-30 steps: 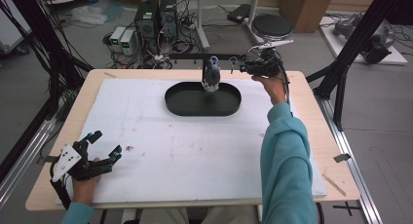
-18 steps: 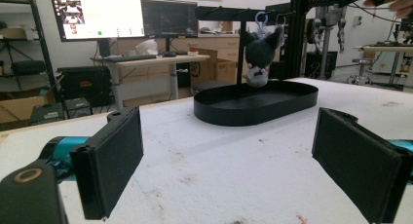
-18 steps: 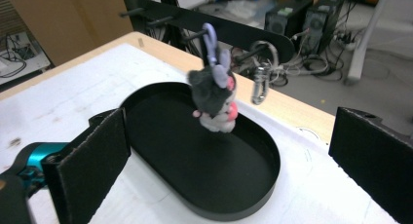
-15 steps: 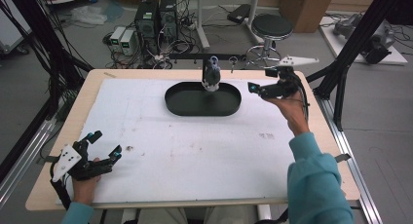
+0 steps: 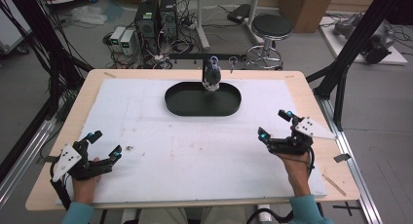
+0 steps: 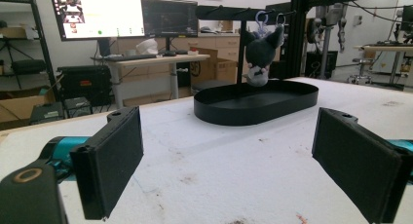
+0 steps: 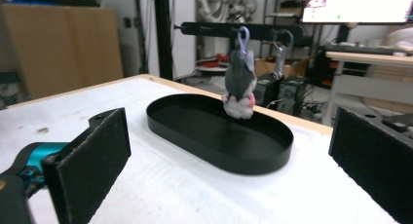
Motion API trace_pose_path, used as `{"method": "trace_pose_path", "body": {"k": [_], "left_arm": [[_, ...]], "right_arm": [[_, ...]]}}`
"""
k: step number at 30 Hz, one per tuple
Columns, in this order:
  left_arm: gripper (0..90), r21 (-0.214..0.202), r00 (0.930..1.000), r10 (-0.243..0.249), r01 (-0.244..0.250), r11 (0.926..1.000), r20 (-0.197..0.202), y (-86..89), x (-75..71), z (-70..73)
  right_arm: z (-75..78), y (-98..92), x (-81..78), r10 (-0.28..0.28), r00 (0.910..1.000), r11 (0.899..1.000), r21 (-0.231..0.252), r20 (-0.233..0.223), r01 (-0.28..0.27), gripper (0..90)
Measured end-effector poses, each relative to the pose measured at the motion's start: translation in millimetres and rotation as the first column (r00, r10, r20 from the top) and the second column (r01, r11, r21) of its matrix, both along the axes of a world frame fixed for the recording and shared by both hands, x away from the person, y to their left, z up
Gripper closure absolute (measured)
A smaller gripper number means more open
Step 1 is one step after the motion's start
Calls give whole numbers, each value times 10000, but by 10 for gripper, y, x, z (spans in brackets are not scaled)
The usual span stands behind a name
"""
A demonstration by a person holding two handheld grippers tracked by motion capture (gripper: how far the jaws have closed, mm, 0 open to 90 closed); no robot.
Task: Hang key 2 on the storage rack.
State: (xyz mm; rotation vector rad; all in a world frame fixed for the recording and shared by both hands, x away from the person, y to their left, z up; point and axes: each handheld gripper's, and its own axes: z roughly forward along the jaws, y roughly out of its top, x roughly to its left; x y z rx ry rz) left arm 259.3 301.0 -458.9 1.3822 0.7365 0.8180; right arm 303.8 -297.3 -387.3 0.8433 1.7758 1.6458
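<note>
Grey plush toy (image 5: pixel 212 74) dangling above black tray (image 5: pixel 180 104)

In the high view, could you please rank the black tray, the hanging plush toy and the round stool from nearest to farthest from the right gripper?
From the right gripper, resting low on the table's right side:
1. Black tray, on the white mat toward the table's far middle.
2. Plush toy, hanging from the bar over the tray's far rim.
3. Stool, on the floor beyond the table.

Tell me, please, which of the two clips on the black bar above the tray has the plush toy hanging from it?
The purple clip carries the grey plush toy; the grey clip beside it on the black bar hangs empty.
</note>
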Motion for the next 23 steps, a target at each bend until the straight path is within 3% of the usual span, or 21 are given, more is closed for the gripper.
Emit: {"method": "trace_pose_path", "body": {"k": [3, 6, 8, 11, 15, 17, 22, 23], "left_arm": [[118, -38, 10000, 10, -9, 10000, 19, -5, -1, -1], [118, -38, 10000, -7, 7, 10000, 13, -6, -3, -1], [118, -32, 10000, -2, 2, 10000, 25, -7, -5, -1], [118, -28, 10000, 8, -8, 10000, 28, -8, -5, -1], [118, -49, 10000, 8, -8, 10000, 18, -6, -4, -2], [118, -21, 10000, 32, -32, 10000, 11, -2, -2, -1], [118, -48, 10000, 6, -6, 10000, 21, -6, -4, -2], [118, -34, 10000, 9, -9, 10000, 20, -5, -5, -2]], "right_arm": [[-134, 2, -55, -334, 9990, 9991, -239, 310, 342, 7], [-243, -13, -94, -424, 9981, 9991, -3, 446, 425, 7], [-351, -38, -117, -545, 9970, 9984, 176, 544, 536, 7], [-523, -77, -149, -542, 9980, 9945, 917, 334, 509, 7], [-672, -86, -170, -854, 9956, 9963, -77, 379, 858, 7], [-671, -108, -174, -785, 9963, 9966, 259, 350, 776, 7], [-683, -106, -192, -839, 9959, 9963, 212, 330, 833, 7], [-684, -102, -194, -840, 9952, 9964, 115, 493, 835, 7]]}}
